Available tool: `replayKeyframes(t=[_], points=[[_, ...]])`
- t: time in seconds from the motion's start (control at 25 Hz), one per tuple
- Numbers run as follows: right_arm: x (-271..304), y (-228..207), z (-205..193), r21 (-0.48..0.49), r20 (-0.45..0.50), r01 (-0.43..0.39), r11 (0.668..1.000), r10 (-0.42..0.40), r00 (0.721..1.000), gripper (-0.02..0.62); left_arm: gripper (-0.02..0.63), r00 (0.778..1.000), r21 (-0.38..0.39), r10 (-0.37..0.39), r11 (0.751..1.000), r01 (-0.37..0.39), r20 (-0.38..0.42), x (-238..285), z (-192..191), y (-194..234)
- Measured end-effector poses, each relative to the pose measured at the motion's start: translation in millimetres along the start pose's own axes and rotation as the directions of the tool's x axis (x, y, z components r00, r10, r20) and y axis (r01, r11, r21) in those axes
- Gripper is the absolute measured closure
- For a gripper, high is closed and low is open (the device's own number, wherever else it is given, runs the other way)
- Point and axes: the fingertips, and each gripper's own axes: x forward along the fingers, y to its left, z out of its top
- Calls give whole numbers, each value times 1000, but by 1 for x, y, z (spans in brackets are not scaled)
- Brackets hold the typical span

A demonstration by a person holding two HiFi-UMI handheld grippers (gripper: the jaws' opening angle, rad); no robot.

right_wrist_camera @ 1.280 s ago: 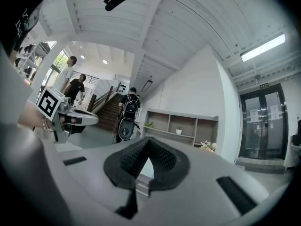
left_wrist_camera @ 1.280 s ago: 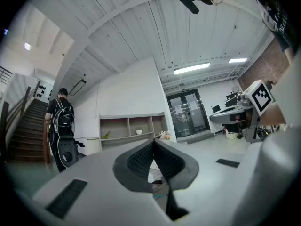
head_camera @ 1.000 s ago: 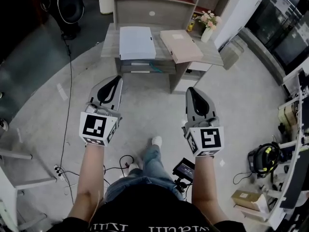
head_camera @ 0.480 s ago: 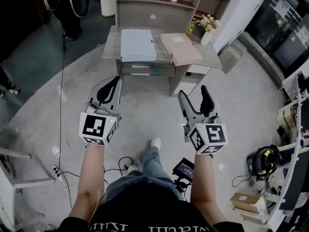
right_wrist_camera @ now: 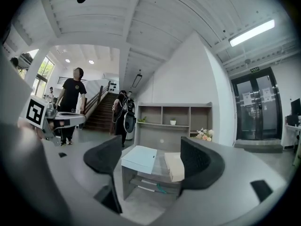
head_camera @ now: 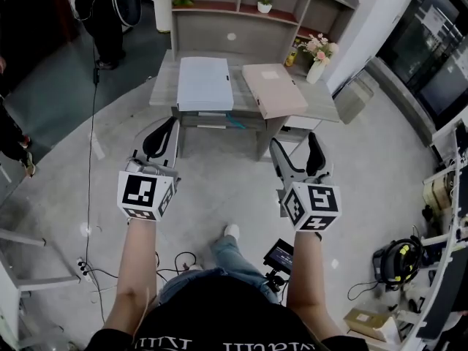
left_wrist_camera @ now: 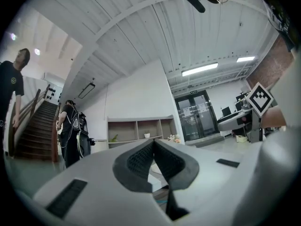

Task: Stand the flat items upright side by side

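Two flat file boxes lie on a grey desk point(head_camera: 318, 98) ahead of me: a pale blue one point(head_camera: 204, 83) on the left and a beige one point(head_camera: 273, 90) on the right. The right gripper view shows both lying flat too, the blue box point(right_wrist_camera: 140, 157) beside the beige box point(right_wrist_camera: 173, 166). My left gripper point(head_camera: 167, 128) is shut with nothing in it, held in the air well short of the desk. My right gripper point(head_camera: 295, 150) hangs level with it, its jaws opening wide and nothing between them.
A shelf unit point(head_camera: 248, 17) stands behind the desk, with a vase of flowers point(head_camera: 316, 52) at the desk's right end. People stand at the far left point(head_camera: 99, 13). Cables point(head_camera: 95, 196) run over the floor on my left; equipment point(head_camera: 398, 258) sits at the right.
The right gripper's jaws have gone from shut to wide apart. The view has moved a little toward the desk. The left gripper stays shut.
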Motion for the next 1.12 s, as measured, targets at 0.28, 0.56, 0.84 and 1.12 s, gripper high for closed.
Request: replayKeyframes(t=[0.28,0.56,0.84,1.12], points=[[72,-57,1,0,-8,-46,999,46,999,215,595,1000,12,24,1000,-24,-3,86,-7,1],[131,-112,-4,-27,-28,-95,995,94,995,215,595,998,13,65,998,-65,-4,160,-16,-3],[164,-146,-9,-39,-22,-92,995,91,996,215,595,998,23,63,998,-63,-15,205,-27,-9],[187,-161,-26,-27,-58,-86,996,84,995,215,595,998,16,58,998,-57,-36,233,-42,-4]])
